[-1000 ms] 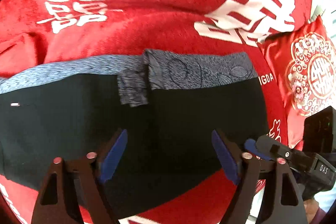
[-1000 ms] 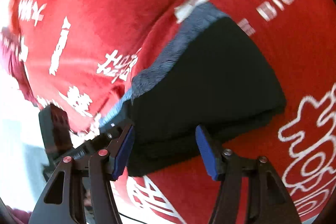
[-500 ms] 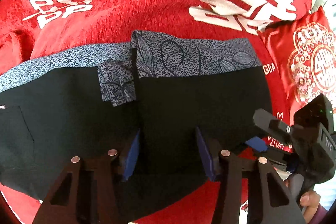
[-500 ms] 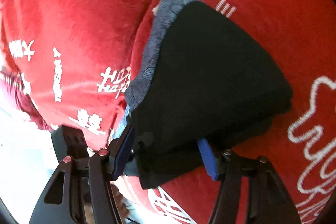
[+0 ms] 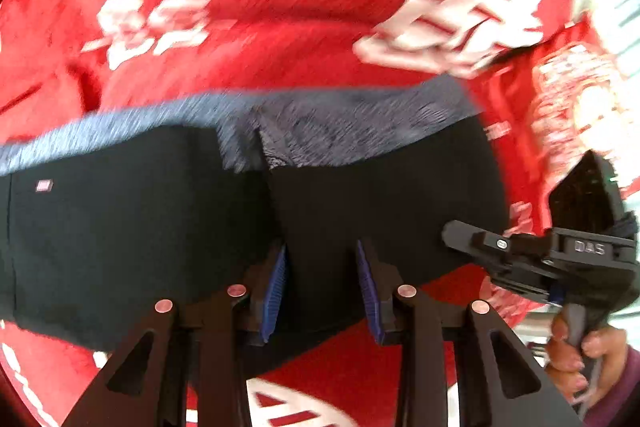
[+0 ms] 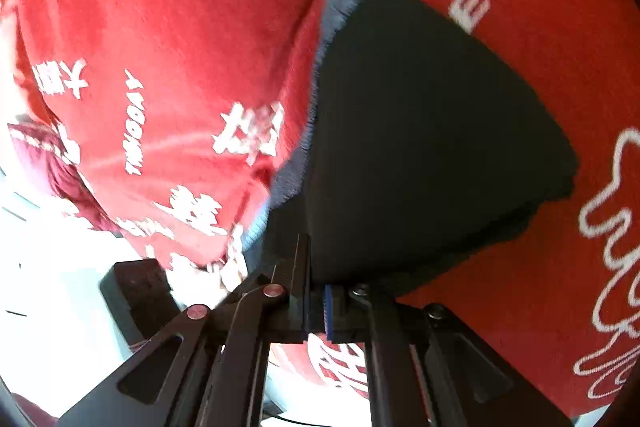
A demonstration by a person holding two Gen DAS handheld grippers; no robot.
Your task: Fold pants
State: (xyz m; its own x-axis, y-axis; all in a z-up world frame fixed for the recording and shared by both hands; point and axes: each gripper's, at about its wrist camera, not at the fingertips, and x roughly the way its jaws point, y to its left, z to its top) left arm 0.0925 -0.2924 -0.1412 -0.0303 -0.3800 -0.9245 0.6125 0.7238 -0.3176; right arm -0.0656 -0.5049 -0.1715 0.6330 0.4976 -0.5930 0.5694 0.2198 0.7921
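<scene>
Closest to us, our right gripper [image 6: 316, 307] has its blue pads pressed nearly together on the near edge of the pants [image 6: 420, 131], so it's pinching cloth. Our left gripper [image 5: 322, 287] is half-spread, pads straddling the near hem of the same black fabric, and we honestly can't tell if it's got any of it clamped yet.

That's where we think this goes wrong. If we lift now with only the right side really gripping, the stack probably sags on the left and the fold skews. The right pinch also looks like it's only on the very edge, so a layer could slip out and the folded bundle could open up. The red blanket [image 5: 280, 7] is fuzzy too, so we might snag it along with the hem.

In the left view the pants run from 9 o'clock across to about 2 o'clock, lying flat ahead of the pads, grey patterned waistband [image 5: 352, 123] along the far edge around 12. In the right view the folded bundle rises from the pads toward 12-1 o'clock. Further out at 3 o'clock in the left view sits a red cushion [image 5: 576, 99], blurry.
</scene>
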